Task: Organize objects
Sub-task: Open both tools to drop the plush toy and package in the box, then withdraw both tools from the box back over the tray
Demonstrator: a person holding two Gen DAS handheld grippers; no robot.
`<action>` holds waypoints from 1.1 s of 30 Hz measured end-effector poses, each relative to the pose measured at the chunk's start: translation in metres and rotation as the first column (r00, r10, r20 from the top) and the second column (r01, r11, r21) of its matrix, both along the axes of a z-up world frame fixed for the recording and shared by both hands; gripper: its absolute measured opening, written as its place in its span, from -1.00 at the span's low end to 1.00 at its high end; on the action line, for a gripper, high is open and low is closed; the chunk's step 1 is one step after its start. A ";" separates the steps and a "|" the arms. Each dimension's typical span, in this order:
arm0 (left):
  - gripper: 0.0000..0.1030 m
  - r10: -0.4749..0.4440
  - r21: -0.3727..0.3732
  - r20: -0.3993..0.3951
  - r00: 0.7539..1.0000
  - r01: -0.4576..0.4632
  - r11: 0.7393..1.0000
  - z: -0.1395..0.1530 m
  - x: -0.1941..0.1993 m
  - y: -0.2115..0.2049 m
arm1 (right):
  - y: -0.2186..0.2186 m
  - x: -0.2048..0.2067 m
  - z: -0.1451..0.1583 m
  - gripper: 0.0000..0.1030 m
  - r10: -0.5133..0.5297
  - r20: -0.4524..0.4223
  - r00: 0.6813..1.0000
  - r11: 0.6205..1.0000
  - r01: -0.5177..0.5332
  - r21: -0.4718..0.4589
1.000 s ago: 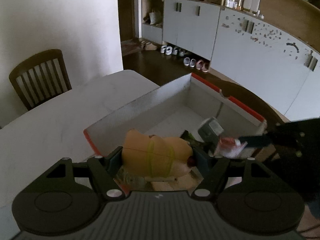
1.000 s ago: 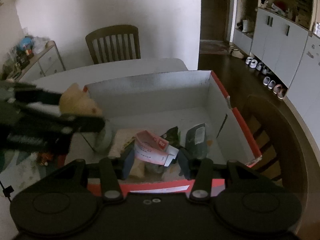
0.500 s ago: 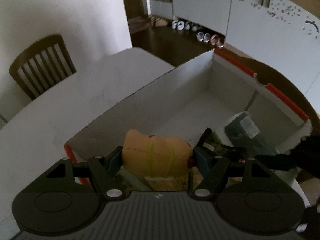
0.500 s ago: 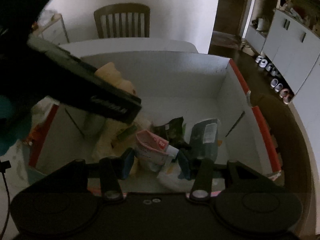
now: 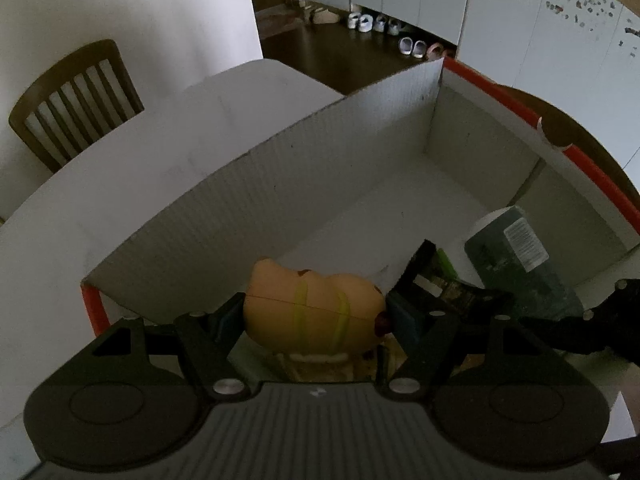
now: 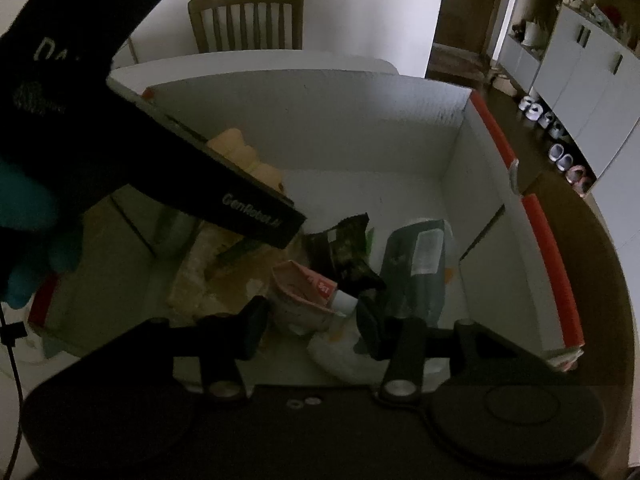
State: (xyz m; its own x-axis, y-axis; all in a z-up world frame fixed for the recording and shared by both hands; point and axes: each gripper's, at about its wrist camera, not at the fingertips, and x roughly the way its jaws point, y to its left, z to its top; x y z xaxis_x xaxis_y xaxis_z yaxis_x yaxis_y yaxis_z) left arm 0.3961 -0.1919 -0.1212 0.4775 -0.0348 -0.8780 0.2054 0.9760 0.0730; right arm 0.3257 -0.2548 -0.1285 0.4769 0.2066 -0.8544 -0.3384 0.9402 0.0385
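Dim room: white table (image 5: 132, 184) with a wooden chair (image 5: 68, 104) at 10 o'clock, shoes (image 5: 412, 45) along cabinets at 1. The red-edged box (image 5: 304, 184) sits on it. Inside, left gripper (image 5: 316, 316) pinches a tan toy (image 5: 312, 312); right gripper (image 6: 310, 320) pinches a pink tube (image 6: 308, 292).

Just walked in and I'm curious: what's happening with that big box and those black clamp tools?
A person is tidying things into a white cardboard box on the table, with a hand-held gripper in each hand. The left gripper has its jaws closed on a peach-coloured toy, held just inside the box. The right gripper grips a pink tube low in the box, next to a dark pouch and a dark wrapper lying there.
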 end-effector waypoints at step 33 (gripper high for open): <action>0.63 0.037 -0.139 0.108 0.993 -0.022 0.990 0.045 -0.042 0.021 | -0.037 -0.026 0.046 0.39 -0.049 0.101 0.994 0.993 0.038 0.108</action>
